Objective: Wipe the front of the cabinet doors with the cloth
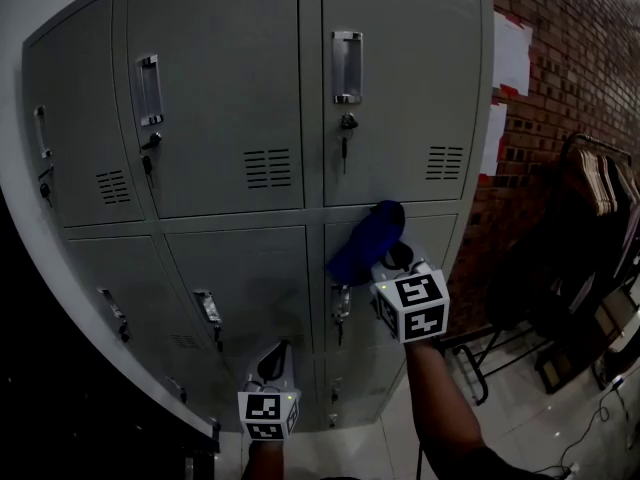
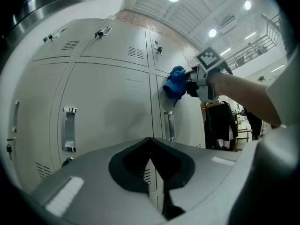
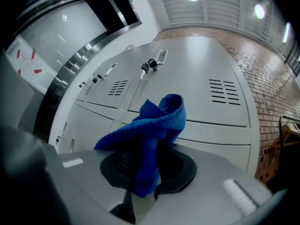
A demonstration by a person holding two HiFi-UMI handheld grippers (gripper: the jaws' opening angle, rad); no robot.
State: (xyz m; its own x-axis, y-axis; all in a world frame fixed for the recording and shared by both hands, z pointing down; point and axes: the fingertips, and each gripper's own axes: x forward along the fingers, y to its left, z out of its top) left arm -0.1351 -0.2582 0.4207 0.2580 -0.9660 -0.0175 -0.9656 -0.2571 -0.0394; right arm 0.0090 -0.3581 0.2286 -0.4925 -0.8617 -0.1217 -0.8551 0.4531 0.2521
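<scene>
head view: the right gripper (image 1: 385,261) is raised to the grey cabinet (image 1: 230,98), clamped on a blue cloth (image 1: 365,240). the cloth lies at the top left corner of the lower right door (image 1: 435,238), right at the seam under the upper door. its long axis runs on a slant, from upper right down to lower left, and its low end hangs just above that door's handle (image 1: 340,303). the left gripper (image 1: 274,356) is lower and further left, in front of the lower middle door, well apart from the cloth.

left gripper view: the left jaws are pressed together with nothing between them. up and to the right, the cloth shows as a bunch ahead of the right gripper, against the door or very near it. whether it truly touches is hard to tell here.

right gripper view: the jaws are closed on a fold of the cloth. the rest loops forward past the fingertips, toward the doors, so the cloth leads and the fingers follow. the wide door faces lie above and to the right of it.

the right hand is plainly the one to wipe. the next stroke likely needs the loose loop pushed flat onto the panel, then dragged across — the idle left gripper is not needed.
</scene>
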